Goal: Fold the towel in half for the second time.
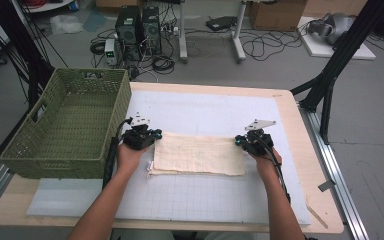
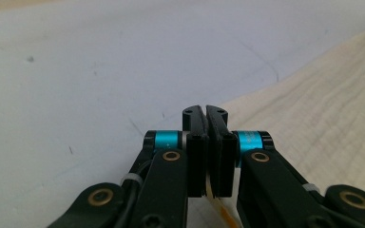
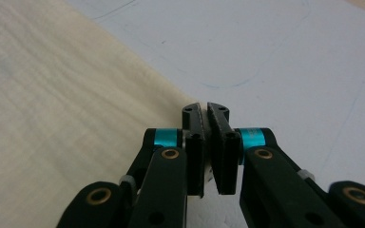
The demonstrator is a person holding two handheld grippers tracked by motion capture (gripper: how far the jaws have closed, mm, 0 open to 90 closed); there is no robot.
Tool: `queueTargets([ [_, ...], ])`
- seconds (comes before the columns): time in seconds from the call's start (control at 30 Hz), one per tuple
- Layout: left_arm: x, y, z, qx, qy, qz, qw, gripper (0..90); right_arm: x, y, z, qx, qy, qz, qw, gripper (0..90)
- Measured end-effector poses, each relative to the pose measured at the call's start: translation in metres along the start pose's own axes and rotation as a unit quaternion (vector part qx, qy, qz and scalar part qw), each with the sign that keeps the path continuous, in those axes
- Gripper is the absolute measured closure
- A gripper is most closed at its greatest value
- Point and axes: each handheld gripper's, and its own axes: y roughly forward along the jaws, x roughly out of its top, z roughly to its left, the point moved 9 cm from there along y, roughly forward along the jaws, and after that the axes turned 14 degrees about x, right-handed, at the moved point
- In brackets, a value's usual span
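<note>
A cream cloth lies folded flat on the white grid mat. My left gripper sits at the cloth's far left corner. In the left gripper view that gripper has its jaws shut, with a strip of the cloth pinched between them. At the far right corner is my right gripper. In the right gripper view that gripper is shut too, on the corner of the cloth. Both hands rest low on the mat.
A green woven basket stands at the table's left side, close to my left hand. The mat leaves a strip of wooden table bare on the right. Computers, cables and black frame legs stand on the floor beyond the table.
</note>
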Motion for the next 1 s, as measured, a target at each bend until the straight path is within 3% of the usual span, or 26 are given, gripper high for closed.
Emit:
queueTargets([
  [0.17, -0.001, -0.007, -0.002, -0.008, 0.012, 0.0, 0.9999, 86.5, 0.002, -0.006, 0.003, 0.002, 0.009, -0.022, 0.9997, 85.6],
  [0.27, 0.0, -0.013, -0.003, -0.008, 0.01, -0.019, 0.9997, 86.4, 0.001, -0.011, 0.008, 0.006, -0.001, -0.03, 0.9995, 85.5],
  [0.4, -0.006, -0.02, -0.006, -0.012, 0.004, -0.03, 0.9995, 86.2, -0.002, -0.018, 0.016, 0.019, 0.005, -0.047, 0.9987, 85.4],
  [0.57, -0.008, -0.031, -0.008, -0.019, -0.003, -0.043, 0.9989, 85.8, 0.003, -0.027, 0.028, 0.021, -0.023, -0.054, 0.998, 85.3],
  [0.8, -0.011, -0.045, -0.017, -0.036, 0.008, -0.048, 0.9982, 85.1, -0.009, -0.036, 0.04, 0.031, -0.028, -0.07, 0.9967, 85.2],
  [1.0, -0.024, -0.052, -0.023, -0.04, 0.017, -0.041, 0.9982, 84.8, -0.023, -0.041, 0.053, 0.041, -0.028, -0.076, 0.9958, 85.1],
])
